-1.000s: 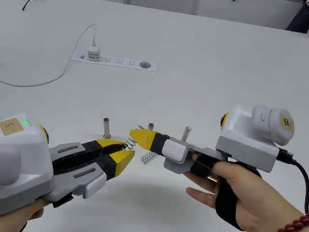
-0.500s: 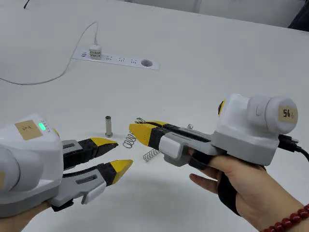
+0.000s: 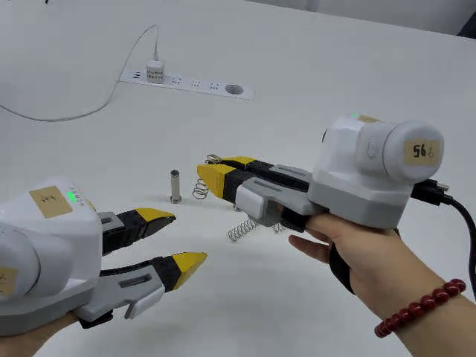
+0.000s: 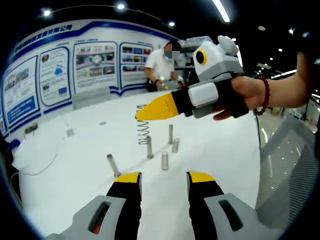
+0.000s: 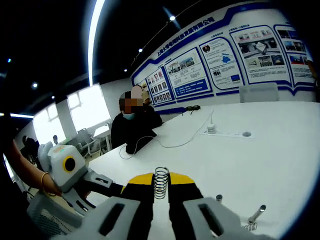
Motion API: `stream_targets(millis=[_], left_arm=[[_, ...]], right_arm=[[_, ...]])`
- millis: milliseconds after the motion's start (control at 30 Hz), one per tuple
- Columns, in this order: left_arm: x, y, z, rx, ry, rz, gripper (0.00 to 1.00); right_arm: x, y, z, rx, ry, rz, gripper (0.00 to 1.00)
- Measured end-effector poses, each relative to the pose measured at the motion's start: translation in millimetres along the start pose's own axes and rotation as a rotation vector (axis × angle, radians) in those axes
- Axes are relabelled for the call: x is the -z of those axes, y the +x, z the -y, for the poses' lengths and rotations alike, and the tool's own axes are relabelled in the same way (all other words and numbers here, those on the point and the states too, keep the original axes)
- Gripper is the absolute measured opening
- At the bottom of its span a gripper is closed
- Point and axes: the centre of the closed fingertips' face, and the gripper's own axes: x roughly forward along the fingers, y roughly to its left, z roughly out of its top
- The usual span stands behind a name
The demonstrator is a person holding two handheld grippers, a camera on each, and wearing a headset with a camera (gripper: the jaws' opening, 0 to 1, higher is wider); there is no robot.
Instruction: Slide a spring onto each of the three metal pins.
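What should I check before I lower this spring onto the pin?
1. Grip: right tongs hold the spring: ok.
2. Aim: in the left gripper view the spring hangs over a pin: ok; depth cannot tell.
3. Pin stands upright: ok.
4. Clearance: left tongs open, apart from the pins: ok.
5. Supply: a spare spring lies on the table: ok.
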Motion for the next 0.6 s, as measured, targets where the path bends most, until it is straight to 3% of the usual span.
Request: stream_targets(millis=[167, 600], left_arm=[[4.5, -0.8, -1.1, -0.009, 0.006, -0.013, 0.41], [12.6, -1.3, -0.5, -0.012, 0.003, -0.023, 0.51]], right_arm=[[-4.9, 9.0, 8.5, 0.029, -0.022, 0.015, 0.11], [-4.0, 31.0, 24.8, 0.070, 0.007, 0.033, 0.11]])
